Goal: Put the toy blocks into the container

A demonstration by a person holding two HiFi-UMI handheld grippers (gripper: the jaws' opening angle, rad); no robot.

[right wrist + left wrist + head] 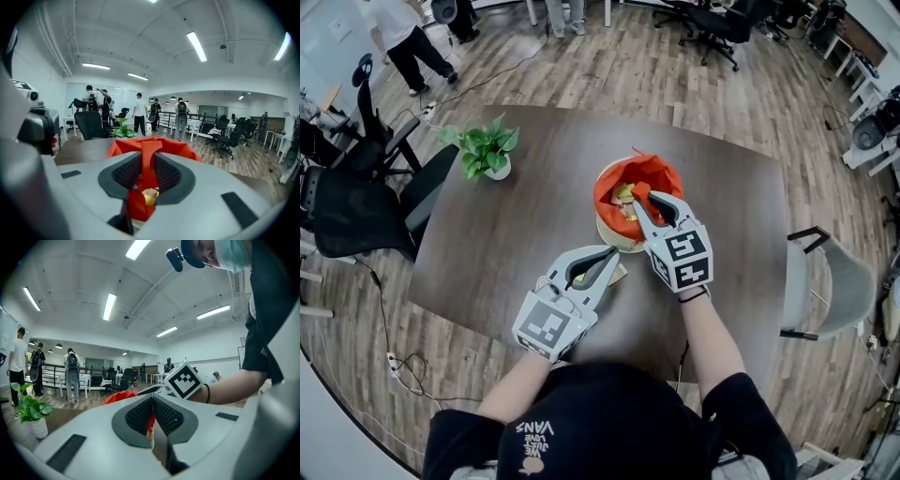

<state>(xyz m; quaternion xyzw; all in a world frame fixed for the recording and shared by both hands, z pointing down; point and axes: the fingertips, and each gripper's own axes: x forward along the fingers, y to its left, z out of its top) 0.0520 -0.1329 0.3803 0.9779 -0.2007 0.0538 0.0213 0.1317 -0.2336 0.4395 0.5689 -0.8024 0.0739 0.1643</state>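
Drop step in hand. Holding orange-red block (149, 176) clamped in right gripper (649, 199) over orange-lined container (614, 183), frame centre. Jaws of left gripper (152, 399) together, lower left. Next: lower, release inside.

An open office: swivel chairs (717, 26), desks (80, 378), strip lights (197, 46).

Red block (149, 161) upright over orange-lined container (606, 190) holding blocks (626, 201).

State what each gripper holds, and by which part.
The right gripper clamps an orange-red toy block by its lower part, top protruding; the left gripper holds nothing.
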